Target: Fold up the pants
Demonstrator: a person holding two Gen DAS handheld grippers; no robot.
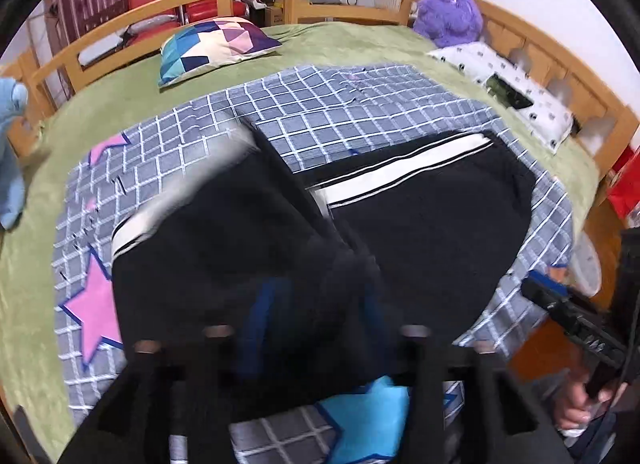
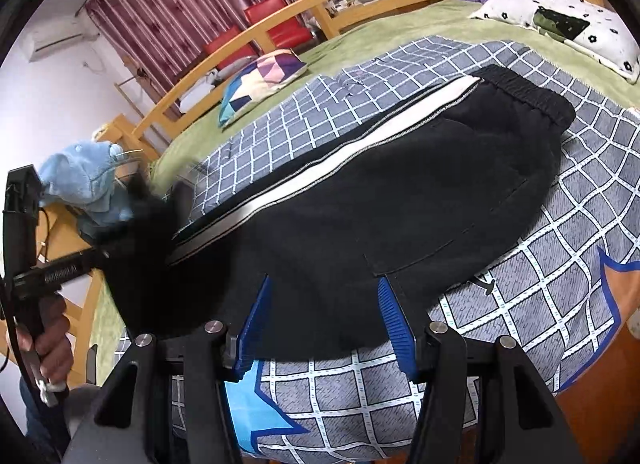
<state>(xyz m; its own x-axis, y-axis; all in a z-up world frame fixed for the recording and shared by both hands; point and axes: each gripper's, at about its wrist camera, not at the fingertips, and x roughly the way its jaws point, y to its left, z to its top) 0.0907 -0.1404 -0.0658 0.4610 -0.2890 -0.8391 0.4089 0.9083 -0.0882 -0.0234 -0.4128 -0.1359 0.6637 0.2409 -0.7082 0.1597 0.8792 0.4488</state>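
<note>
The left gripper point(image 1: 316, 304) is closed on a bunched leg end of the black pants point(image 2: 400, 200), lifting that cloth above the checked blanket point(image 1: 340, 112) on the bed point(image 1: 340, 40). The main risk sits here: the hold looks to be on a thick, gathered wad, so one layer could slip out while the leg is carried over, and the white side stripe point(image 2: 360, 144) would land skewed against the half lying flat. A hurried swing could also drag the whole garment toward the near edge of the bed.

Further right, the seat and waistband point(image 2: 532, 96) lie spread on the blanket, waistband toward the flowered pillow point(image 2: 568, 28). The right gripper point(image 2: 326, 324) stands wide open with nothing held; its blue fingertips point(image 2: 390, 304) straddle the near hem of the pants, one tip over black cloth, the other at its edge. Closing there might catch the blanket too.
</note>
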